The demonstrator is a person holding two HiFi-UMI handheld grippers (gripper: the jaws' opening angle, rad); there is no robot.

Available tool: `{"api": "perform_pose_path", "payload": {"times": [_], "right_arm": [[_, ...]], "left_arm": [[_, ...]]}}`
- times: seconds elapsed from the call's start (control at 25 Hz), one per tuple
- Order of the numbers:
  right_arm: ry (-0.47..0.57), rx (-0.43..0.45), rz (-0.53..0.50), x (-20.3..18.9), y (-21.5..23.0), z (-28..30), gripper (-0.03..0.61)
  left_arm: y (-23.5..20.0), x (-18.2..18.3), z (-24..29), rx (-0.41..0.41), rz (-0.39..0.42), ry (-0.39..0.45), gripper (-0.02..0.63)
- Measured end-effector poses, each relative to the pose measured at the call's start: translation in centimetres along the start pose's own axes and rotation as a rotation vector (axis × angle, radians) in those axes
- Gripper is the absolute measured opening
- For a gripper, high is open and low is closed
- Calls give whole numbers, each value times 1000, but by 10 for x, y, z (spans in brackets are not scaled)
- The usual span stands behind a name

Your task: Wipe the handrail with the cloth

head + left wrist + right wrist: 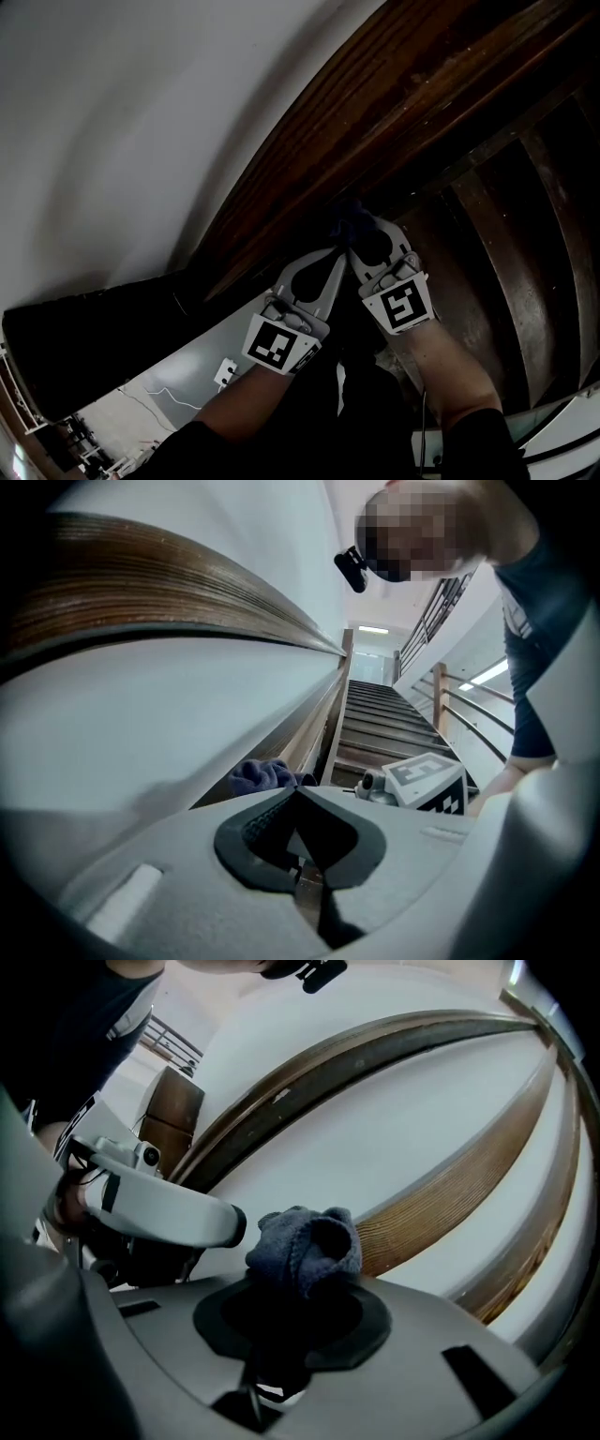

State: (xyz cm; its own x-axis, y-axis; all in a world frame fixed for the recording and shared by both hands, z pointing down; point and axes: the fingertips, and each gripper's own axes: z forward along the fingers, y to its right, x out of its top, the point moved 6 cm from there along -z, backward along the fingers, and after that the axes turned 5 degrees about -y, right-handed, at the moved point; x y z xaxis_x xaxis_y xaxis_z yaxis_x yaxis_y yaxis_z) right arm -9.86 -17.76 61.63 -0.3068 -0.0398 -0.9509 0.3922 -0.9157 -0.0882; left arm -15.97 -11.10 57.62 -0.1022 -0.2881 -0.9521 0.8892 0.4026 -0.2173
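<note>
Currently we have the right gripper [298,1283] clamped on the cloth [305,1241], a dark blue wad bunched at its jaw tips, close against the wooden handrail [375,103]; we can't tell from any view whether they touch. The left gripper [296,797] has its jaws together with nothing between them, tips just left of the cloth. In the head view both grippers sit side by side at the rail, which runs diagonally from near left to far right, with white wall [141,112] on its left and dark stair treads [506,244] on its right. Only the left gripper view shows the stairs climbing away, a second railing [450,700] at far right and the right gripper's marker cube [427,778]. Only the right gripper view shows the cloth clearly; the head view gives a dark blue smudge.
</note>
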Motion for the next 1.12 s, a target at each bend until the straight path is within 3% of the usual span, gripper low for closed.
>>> {"api": "perform_pose_path", "payload": {"times": [0.36, 1.12], "right_arm": [[-38, -73, -47, 26, 61, -29, 95], [-55, -383, -73, 98, 243, -114, 95]], "left_arm": [[21, 36, 28, -36, 19, 24, 3], [74, 120, 152, -281, 90, 24, 3]]}}
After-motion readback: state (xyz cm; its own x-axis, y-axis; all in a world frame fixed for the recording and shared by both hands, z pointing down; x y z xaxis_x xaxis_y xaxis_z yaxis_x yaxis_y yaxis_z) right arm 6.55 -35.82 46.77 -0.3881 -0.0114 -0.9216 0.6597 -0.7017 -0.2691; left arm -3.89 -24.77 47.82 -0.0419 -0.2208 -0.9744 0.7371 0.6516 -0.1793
